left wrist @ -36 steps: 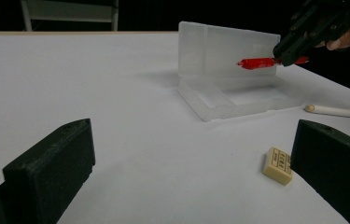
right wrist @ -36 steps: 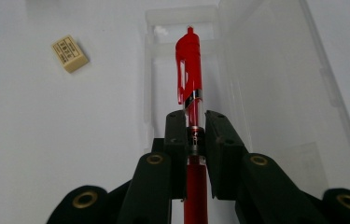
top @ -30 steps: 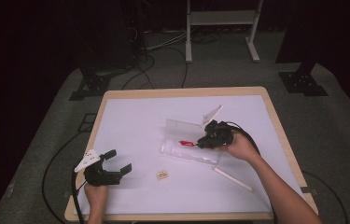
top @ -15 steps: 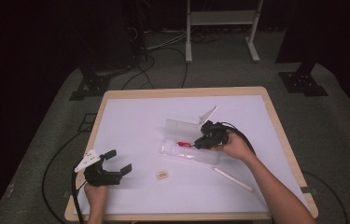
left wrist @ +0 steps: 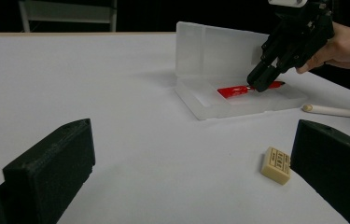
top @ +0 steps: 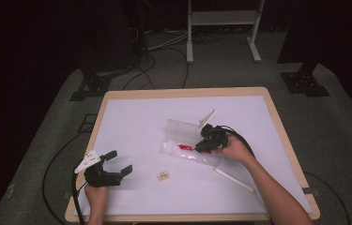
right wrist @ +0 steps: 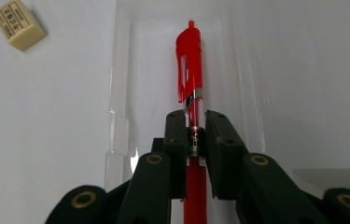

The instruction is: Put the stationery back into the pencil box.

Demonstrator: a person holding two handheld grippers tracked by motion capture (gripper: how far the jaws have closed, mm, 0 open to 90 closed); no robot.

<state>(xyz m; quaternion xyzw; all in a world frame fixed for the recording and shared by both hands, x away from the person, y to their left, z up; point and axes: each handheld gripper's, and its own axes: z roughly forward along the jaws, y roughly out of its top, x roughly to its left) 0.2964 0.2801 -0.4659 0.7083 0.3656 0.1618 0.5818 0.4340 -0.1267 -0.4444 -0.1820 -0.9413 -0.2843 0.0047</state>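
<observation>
A red pen (right wrist: 190,70) (left wrist: 233,89) (top: 183,147) lies along the tray of an open clear plastic case (top: 183,154) (left wrist: 210,100) (right wrist: 121,93) near the table's middle. My right gripper (right wrist: 195,122) (top: 198,146) (left wrist: 262,84) is shut on the pen's barrel, its pads pressing both sides, and holds it low inside the tray. The case lid (top: 181,126) (left wrist: 219,51) stands upright behind it. My left gripper (top: 119,163) (left wrist: 191,154) rests open near the front left of the table with nothing between its fingers.
A small cream eraser (top: 163,176) (left wrist: 278,164) (right wrist: 19,25) lies between the two grippers. A white stick (top: 232,179) (left wrist: 336,110) lies on the table to the right of the case. Another white stick (top: 207,116) leans behind the lid.
My right gripper has come down and leftwards with the red pen, into the case tray. The left gripper has stayed where it was.
</observation>
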